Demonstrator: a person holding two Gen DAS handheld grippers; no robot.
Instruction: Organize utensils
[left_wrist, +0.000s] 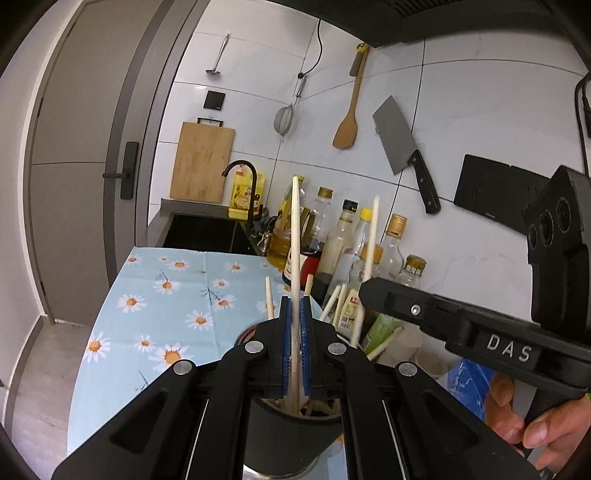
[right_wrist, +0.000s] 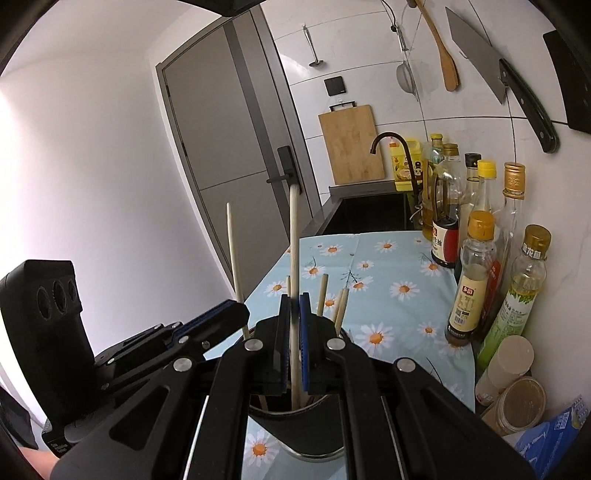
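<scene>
On the left, the left gripper (left_wrist: 295, 314) is pinching a pale chopstick (left_wrist: 295, 236) between its blue pads (left_wrist: 285, 332), the jaws pressed almost together on the shaft with most of the stick standing above them. Its lower end is dipping into the dark holder (left_wrist: 291, 435) directly beneath, which is standing on the daisy-print cloth (left_wrist: 147, 295) covering the counter, near its right edge where the bottles (left_wrist: 395, 243) are crowding along the tiled wall. Several other chopsticks (left_wrist: 269, 297) are already leaning inside the cup.

To the right, the right gripper (right_wrist: 294, 314) is working over the same holder (right_wrist: 295, 432). Its blue pads (right_wrist: 305, 332) are sitting very close around a second chopstick (right_wrist: 293, 258), and whether they are gripping or only touching it cannot be told for certain; it looks like a light hold. That stick's tip is also going into the cup among shorter sticks (right_wrist: 322, 295).

The step in hand appears to be lowering both chopsticks into the holder. To do it well, each stick should be kept upright and centred over the mouth, let down until its tip meets the bottom, and only then let go, one side after the other, so that neither bounces out nor tips the cup toward the bottles.
</scene>
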